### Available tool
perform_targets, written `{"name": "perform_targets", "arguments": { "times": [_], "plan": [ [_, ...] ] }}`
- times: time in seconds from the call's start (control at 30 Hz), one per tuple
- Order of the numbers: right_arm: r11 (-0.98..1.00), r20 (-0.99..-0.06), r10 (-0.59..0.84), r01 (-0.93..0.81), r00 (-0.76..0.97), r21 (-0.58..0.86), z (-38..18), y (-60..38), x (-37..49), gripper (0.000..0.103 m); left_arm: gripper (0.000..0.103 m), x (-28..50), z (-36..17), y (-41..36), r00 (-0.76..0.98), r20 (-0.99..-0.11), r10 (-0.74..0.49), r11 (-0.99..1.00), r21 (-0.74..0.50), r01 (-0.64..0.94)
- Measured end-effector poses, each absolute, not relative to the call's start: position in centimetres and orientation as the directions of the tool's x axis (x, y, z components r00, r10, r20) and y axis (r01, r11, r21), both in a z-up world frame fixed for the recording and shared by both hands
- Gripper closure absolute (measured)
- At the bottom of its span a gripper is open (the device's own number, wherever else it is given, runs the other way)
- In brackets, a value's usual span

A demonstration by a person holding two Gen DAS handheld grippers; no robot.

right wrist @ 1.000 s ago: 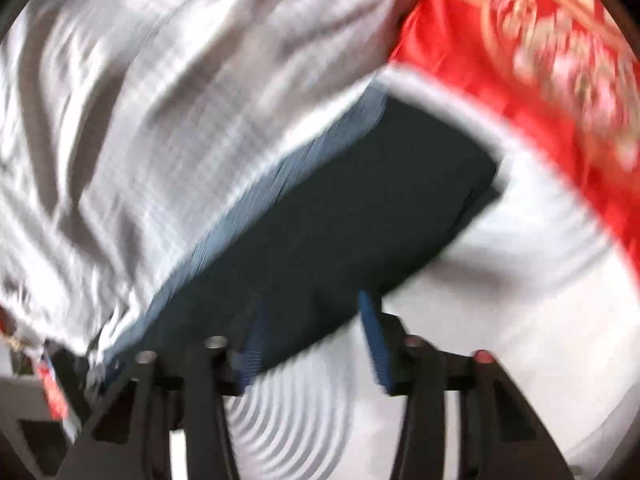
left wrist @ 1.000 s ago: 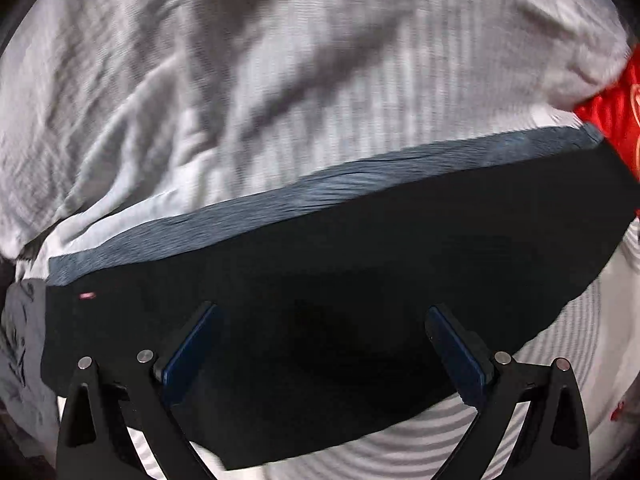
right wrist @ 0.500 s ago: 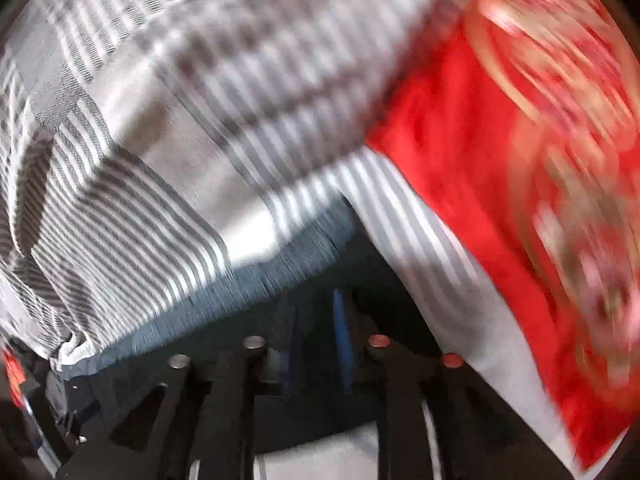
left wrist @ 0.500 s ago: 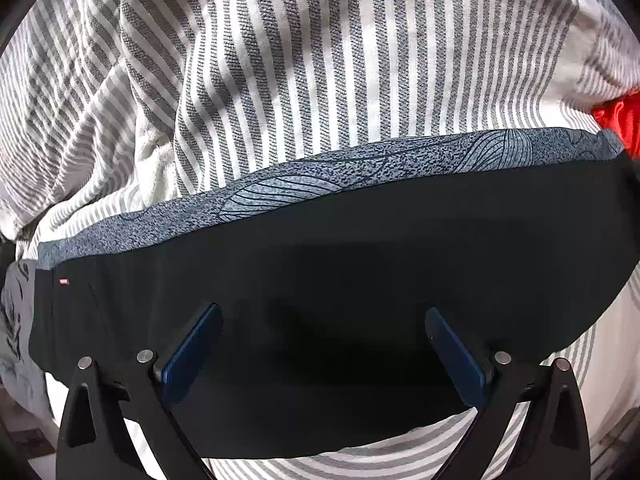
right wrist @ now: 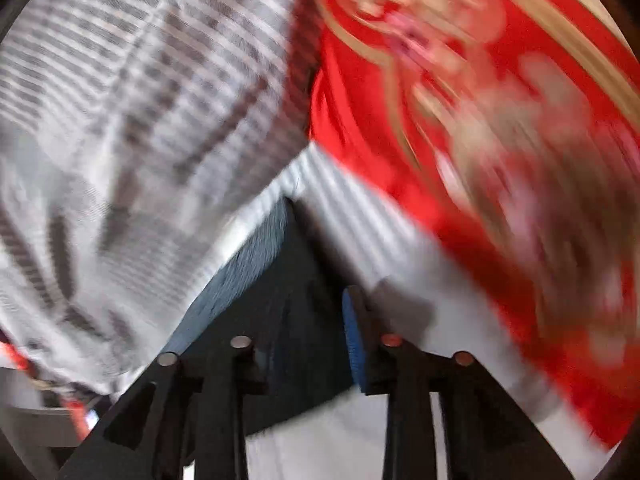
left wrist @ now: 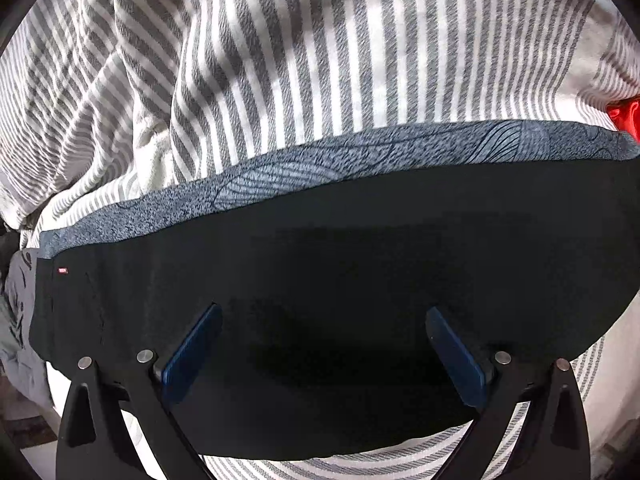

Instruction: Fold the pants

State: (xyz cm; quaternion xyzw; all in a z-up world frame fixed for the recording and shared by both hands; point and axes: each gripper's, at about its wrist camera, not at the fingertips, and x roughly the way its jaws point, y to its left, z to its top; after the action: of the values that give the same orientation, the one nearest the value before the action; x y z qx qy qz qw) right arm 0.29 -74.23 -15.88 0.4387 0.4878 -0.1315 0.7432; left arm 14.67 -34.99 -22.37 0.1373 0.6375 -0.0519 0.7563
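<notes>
The black pants (left wrist: 360,264) lie folded on the striped sheet (left wrist: 300,60), with a blue-grey patterned band (left wrist: 320,164) along their far edge. My left gripper (left wrist: 323,310) hangs open just above the middle of the black cloth, nothing between its blue pads (left wrist: 192,352). In the blurred right wrist view, my right gripper (right wrist: 314,312) is at the pants' corner (right wrist: 304,264) beside the band (right wrist: 248,264). Its jaws are opening, with the dark corner still lying between them. Its left pad is lost against the black cloth.
A red cloth with a gold pattern (right wrist: 480,120) lies on the sheet close to the right of the pants' corner, and shows at the right edge as red cloth (left wrist: 624,114). Grey fabric (left wrist: 16,320) bunches at the pants' left end.
My right gripper swept along the pants to the corner by the red cloth, narrowed over it, then widened a little. The left gripper drifted slightly over the pants and stayed open.
</notes>
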Motion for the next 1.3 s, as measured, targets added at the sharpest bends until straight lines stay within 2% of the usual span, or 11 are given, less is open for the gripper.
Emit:
{"name": "perform_targets", "arguments": {
  "times": [0.1, 0.27, 0.37, 0.4, 0.47, 0.67, 0.8, 1.07, 1.2, 1.3],
  "plan": [
    [0.496, -0.783, 0.286, 0.613, 0.553, 0.614, -16.2, -73.2, -3.4, 0.067, 0.000, 15.3, -22.0, -35.1, 0.179, -0.981, 0.071, 0.962, 0.115, 0.249],
    [0.433, -0.739, 0.283, 0.606, 0.612, 0.668, -16.4, -72.7, -5.0, 0.066, 0.000, 15.8, -20.5, -38.4, 0.226, -0.973, 0.037, 0.955, 0.101, 0.280],
    [0.429, -0.742, 0.221, 0.621, 0.633, 0.656, -15.2, -72.9, -5.8, 0.048, 0.000, 16.0, -20.3, -40.3, 0.232, -0.972, 0.029, 0.952, 0.098, 0.290],
    [0.425, -0.739, 0.191, 0.624, 0.646, 0.656, -14.5, -73.1, -6.6, 0.046, 0.000, 16.1, -20.4, -41.0, 0.230, -0.973, 0.026, 0.951, 0.095, 0.293],
    [0.427, -0.725, 0.199, 0.608, 0.659, 0.669, -13.7, -73.4, -7.4, 0.046, 0.000, 16.0, -20.2, -42.1, 0.234, -0.972, 0.024, 0.950, 0.096, 0.299],
    [0.411, -0.742, 0.278, 0.622, 0.611, 0.666, -17.7, -73.2, -6.7, 0.046, 0.000, 15.8, -20.2, -44.8, 0.245, -0.969, 0.036, 0.952, 0.108, 0.286],
    [0.389, -0.715, 0.310, 0.602, 0.627, 0.697, -19.9, -73.4, -5.7, 0.046, 0.000, 16.0, -20.9, -45.5, 0.256, -0.966, 0.044, 0.964, 0.109, 0.243],
    [0.411, -0.679, 0.333, 0.548, 0.654, 0.729, -20.8, -73.9, -3.3, 0.046, 0.000, 17.9, -21.5, -46.1, 0.272, -0.961, 0.039, 0.985, 0.083, 0.150],
    [0.411, -0.666, 0.347, 0.532, 0.660, 0.741, -21.0, -74.0, -2.6, 0.046, 0.000, 19.4, -22.4, -47.4, 0.303, -0.949, 0.090, 0.987, 0.125, 0.097],
    [0.414, -0.657, 0.357, 0.518, 0.664, 0.749, -21.2, -73.8, -2.2, 0.046, 0.000, 20.1, -25.1, -47.9, 0.282, -0.951, 0.128, 0.985, 0.155, 0.079]
  ]
}}
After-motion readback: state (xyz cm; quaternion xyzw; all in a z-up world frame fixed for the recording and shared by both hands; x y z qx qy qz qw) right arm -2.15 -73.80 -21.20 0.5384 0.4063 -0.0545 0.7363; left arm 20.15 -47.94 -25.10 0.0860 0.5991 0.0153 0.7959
